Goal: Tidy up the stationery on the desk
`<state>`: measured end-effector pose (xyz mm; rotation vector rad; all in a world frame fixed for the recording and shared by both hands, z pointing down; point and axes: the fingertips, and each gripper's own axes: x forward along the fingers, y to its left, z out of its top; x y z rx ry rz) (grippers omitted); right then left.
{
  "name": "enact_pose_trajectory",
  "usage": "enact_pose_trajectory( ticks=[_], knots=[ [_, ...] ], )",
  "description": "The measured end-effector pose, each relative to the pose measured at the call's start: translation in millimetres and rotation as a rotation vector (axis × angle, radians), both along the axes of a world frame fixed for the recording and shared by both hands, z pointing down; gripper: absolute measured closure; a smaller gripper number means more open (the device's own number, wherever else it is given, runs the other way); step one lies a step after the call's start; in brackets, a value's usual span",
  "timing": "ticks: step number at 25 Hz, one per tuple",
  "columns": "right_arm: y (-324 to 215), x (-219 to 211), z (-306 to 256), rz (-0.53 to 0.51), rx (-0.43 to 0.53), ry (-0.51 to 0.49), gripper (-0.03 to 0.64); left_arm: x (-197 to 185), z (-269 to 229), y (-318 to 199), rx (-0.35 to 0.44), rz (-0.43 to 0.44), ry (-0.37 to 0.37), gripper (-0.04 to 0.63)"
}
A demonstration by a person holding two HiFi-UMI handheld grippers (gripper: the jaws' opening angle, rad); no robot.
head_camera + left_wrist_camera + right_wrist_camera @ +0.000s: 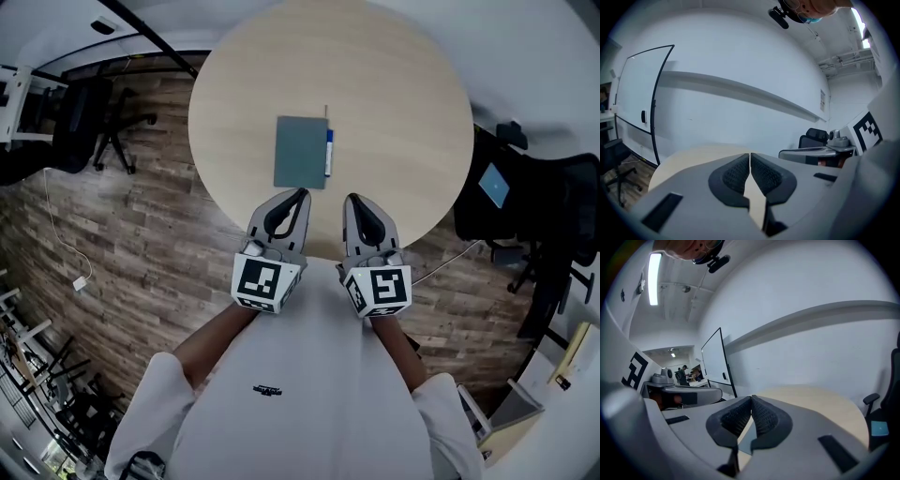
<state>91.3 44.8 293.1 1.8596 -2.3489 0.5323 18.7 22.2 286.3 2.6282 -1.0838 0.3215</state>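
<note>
A grey-green notebook lies flat near the middle of the round wooden table. A pen with a blue part lies along the notebook's right edge. My left gripper hovers at the table's near edge, just short of the notebook's near left corner, jaws shut and empty. To its right my right gripper is level with it, also shut on nothing. In the left gripper view the black pads touch, with pale tabletop beyond. A sliver of the notebook shows below the right gripper's pads.
Black office chairs stand left and right of the table on the wood-plank floor. A white cable trails on the floor at the left. A whiteboard leans against the far wall.
</note>
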Motion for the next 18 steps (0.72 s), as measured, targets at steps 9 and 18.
enact_pose_trajectory(
  ticks=[9,18],
  knots=[
    [-0.5,2.2,-0.6,0.007,-0.016,-0.019,0.583,11.1,-1.3,-1.6,-0.009,0.024,0.0,0.568],
    [-12.7,3.3,3.5,0.009,-0.021,-0.025,0.583,15.5,7.8,-13.9,-0.024,0.031,-0.011,0.568]
  ],
)
